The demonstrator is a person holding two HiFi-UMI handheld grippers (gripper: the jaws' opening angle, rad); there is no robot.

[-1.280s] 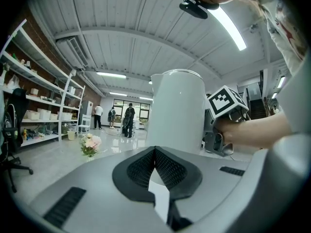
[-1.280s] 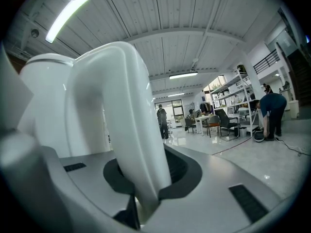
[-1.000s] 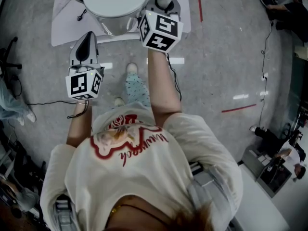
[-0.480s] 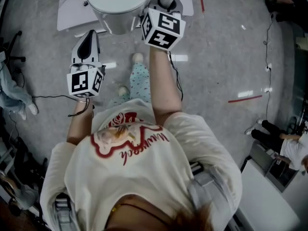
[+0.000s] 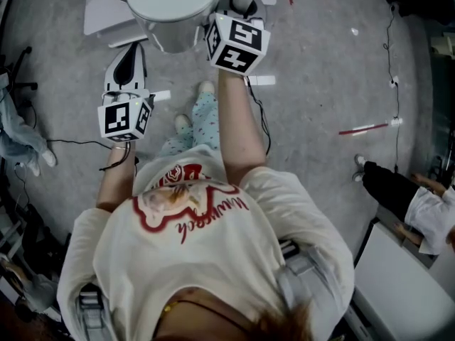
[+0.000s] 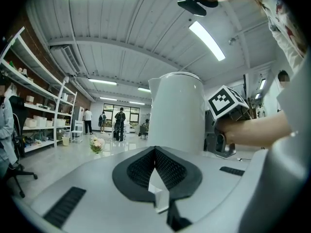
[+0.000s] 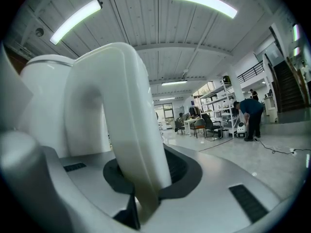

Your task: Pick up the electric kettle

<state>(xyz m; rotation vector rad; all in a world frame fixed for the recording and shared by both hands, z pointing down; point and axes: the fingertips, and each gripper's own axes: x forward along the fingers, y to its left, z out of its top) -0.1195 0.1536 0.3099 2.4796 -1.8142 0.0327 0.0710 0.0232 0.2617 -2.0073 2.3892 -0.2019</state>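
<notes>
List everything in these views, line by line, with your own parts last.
Electric kettle: one, white, top centre of the head view, off the floor.
Handle: one, white, on the kettle's side.
Flat panel: one, white, below the kettle.
Tape strips: two, red, on the grey floor.
Cables: several, black, on the floor at right.
Shelving: one run, white, along the left wall.
Flowers: one bunch, pale pink, on the far floor.
Bystanders: several, far across the room.
Shirt: one, cream with red print.
Right hand-held gripper: one, grey, shut on the handle.
Left hand-held gripper: one, grey, shut and empty, beside the kettle.
</notes>
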